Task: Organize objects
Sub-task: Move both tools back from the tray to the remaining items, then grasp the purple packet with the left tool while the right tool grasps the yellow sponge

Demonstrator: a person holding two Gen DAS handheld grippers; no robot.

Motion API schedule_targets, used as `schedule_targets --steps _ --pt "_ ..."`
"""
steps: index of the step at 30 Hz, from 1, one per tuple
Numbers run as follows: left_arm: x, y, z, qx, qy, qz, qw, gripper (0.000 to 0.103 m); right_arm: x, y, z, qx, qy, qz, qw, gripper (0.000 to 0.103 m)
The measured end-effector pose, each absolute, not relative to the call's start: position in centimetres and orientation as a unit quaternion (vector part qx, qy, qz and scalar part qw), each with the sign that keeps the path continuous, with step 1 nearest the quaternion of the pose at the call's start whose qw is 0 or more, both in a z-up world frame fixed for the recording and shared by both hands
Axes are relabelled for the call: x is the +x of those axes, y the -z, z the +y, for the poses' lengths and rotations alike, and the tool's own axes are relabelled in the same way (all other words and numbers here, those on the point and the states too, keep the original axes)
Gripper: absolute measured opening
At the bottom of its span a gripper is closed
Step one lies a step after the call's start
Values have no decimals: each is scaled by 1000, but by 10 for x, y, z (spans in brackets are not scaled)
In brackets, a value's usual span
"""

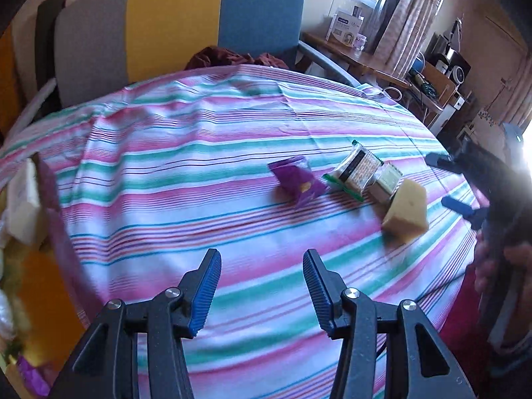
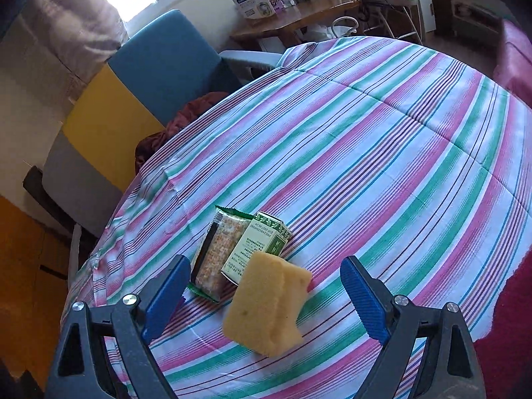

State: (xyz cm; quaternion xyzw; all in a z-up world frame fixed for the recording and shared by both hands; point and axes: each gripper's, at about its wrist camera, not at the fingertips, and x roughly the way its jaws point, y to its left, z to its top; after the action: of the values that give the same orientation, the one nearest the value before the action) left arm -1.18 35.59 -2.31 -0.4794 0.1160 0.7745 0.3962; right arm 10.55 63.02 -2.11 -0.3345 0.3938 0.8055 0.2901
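Right wrist view: the right tool (image 2: 262, 294) is held wide and empty above the yellow sponge (image 2: 266, 302) near the counter (image 2: 382, 139) edge. A centred, level closure is advised. Crowding its left are a cracker packet (image 2: 216, 256) and green box (image 2: 257, 249). The left tool (image 1: 262, 294) is seen partly open, empty; a purple packet (image 1: 296, 181) lies apart.

tablecloth (image 1: 232, 153): showing pink, green, white stripes
sponge (image 2: 266, 306): showing yellow
packet (image 1: 296, 179): showing purple
chair (image 1: 173, 23): showing grey, yellow, blue panels
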Motion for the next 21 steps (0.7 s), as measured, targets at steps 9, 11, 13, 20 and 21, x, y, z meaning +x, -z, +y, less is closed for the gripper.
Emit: schedule_targets --steps 9,11,13,20,21 --pt "-44 43 412 -523 -757 73 384 52 102 23 631 -340 -805 398 279 92" --pt "-51 49 425 -532 -756 67 376 52 104 22 633 -335 -805 400 281 92" --pt "-56 53 436 -535 -756 63 372 52 106 21 635 -327 -806 403 285 92" --pt "-71 76 475 -545 -753 86 359 47 107 27 642 -329 -795 421 287 93" --pt "-72 79 475 -540 -756 91 358 45 106 27 643 -331 -795 419 288 93"
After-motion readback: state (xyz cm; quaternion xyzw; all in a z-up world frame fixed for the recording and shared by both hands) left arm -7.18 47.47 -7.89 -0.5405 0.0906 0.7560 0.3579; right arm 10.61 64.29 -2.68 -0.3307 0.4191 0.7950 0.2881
